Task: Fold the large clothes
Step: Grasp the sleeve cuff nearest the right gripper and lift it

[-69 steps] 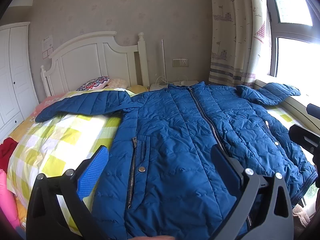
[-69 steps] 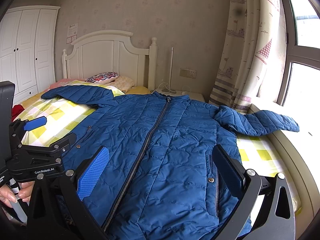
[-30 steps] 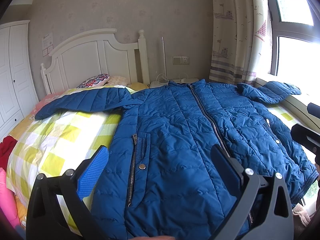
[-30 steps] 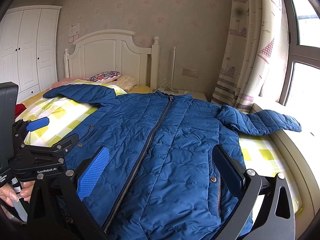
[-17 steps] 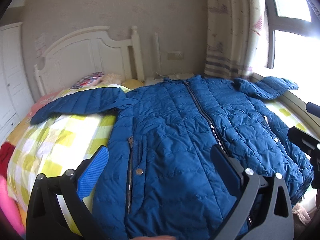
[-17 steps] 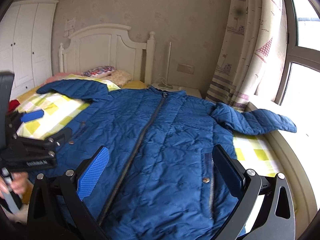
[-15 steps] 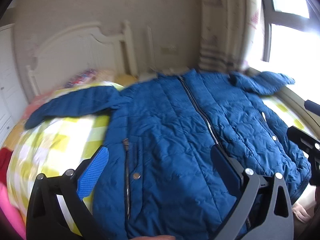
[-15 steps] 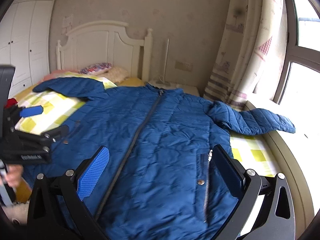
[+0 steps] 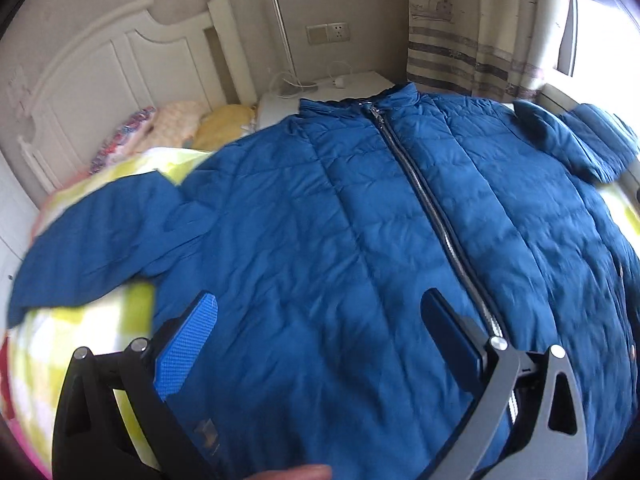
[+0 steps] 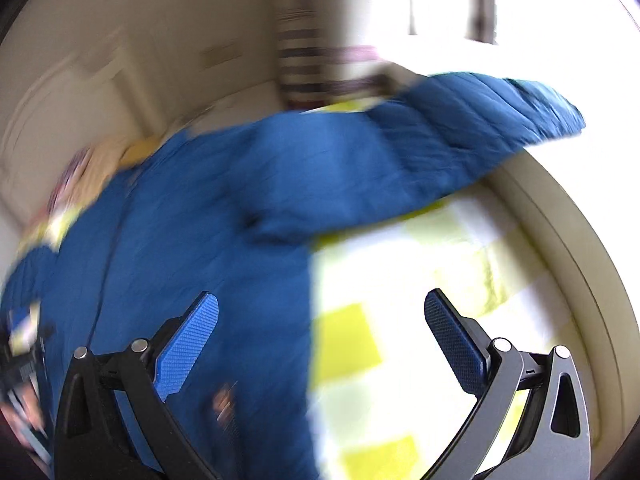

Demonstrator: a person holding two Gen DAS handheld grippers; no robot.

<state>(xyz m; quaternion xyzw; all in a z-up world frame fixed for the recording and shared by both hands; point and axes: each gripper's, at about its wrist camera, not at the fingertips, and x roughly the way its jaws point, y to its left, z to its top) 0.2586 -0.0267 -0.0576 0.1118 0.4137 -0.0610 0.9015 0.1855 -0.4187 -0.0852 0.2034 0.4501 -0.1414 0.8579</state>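
No readable text, labels or numbers in either view.

I see the bed (image 9: 80, 336) under its yellow-and-white checked cover (image 10: 400, 320) — a blue quilted jacket (image 9: 320, 240) lies spread flat on it, sleeves out, pillows (image 9: 180, 124) at the white headboard (image 9: 120, 72).

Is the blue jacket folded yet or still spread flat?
Spread flat. The blue jacket lies front-up on the bed, zipper closed, both sleeves out to the sides; no fold visible.
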